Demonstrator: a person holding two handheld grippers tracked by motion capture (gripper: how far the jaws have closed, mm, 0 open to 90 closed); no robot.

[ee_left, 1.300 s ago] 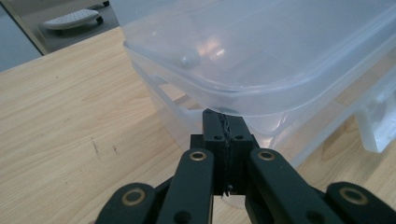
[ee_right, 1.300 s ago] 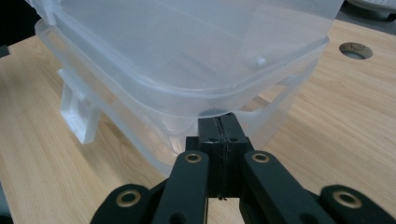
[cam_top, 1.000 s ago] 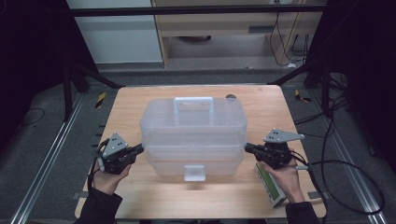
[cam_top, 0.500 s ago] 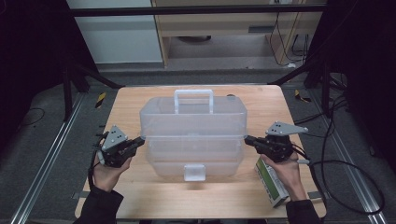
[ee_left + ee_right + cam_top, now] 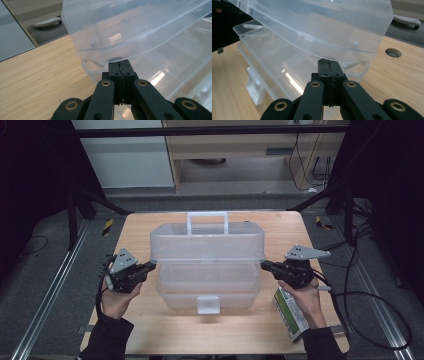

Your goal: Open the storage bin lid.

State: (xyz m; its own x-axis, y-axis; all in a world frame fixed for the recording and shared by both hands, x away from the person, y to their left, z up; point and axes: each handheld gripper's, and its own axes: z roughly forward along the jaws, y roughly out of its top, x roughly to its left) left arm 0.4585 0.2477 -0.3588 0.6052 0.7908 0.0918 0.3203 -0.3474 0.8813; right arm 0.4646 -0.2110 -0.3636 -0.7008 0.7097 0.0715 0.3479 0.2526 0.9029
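Note:
A clear plastic storage box stands mid-table, its lid (image 5: 207,242) tilted up off the base (image 5: 207,287), with a white handle (image 5: 207,220) on top and a front latch (image 5: 208,304) hanging loose. My left gripper (image 5: 151,265) is shut, its tips pressed under the lid's left edge; the left gripper view has the gripper (image 5: 121,64) right below the lid rim (image 5: 100,47). On the opposite side my right gripper (image 5: 263,264) is shut too, and the right gripper view puts the gripper (image 5: 329,62) beneath the lid's right rim (image 5: 352,50). Nothing sits between either pair of jaws.
A green and white carton (image 5: 291,315) lies on the wooden table (image 5: 150,330) under the person's right hand. A round cable hole (image 5: 393,52) is in the tabletop beyond the box. Metal rails and cables run along the floor at both sides.
The lid has swung upward off the base, front edge rising, handle now standing higher. Both shut grippers have risen with it at the lid's two ends.

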